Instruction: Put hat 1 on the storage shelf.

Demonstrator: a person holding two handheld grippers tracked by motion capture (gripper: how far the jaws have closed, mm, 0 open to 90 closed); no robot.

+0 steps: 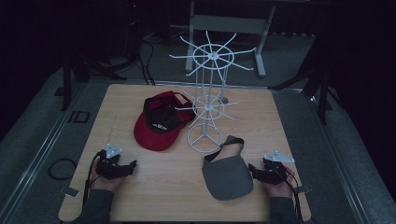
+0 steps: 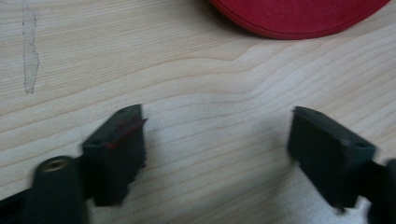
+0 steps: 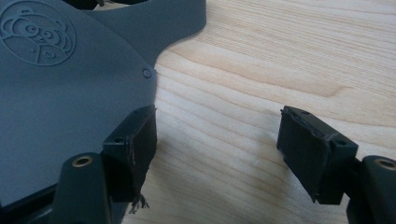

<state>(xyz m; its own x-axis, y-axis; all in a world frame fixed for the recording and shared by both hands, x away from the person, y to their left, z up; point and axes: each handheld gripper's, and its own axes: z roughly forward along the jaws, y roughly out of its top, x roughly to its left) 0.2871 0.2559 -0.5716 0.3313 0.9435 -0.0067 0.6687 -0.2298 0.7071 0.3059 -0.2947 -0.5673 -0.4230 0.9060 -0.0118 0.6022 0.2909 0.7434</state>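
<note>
A red cap (image 1: 159, 120) lies upside down on the wooden table (image 1: 140, 182), left of a white wire rack (image 1: 208, 91) with spoke arms. A grey visor (image 1: 227, 173) with a strap lies in front of the rack. My left gripper (image 1: 127, 168) rests near the front left, open over bare wood, its jaws (image 2: 217, 140) wide apart and the cap's red brim (image 2: 299, 16) ahead. My right gripper (image 1: 254, 170) sits at the front right, open beside the visor's right edge; its left jaw overlaps the grey visor (image 3: 60, 84), which bears an embossed bear badge.
A coiled black cable (image 1: 61, 169) lies on the grey floor left of the table. A white table frame (image 1: 229, 23) stands behind the rack. Dark stands flank the far corners. Bare wood spans the front middle between my grippers.
</note>
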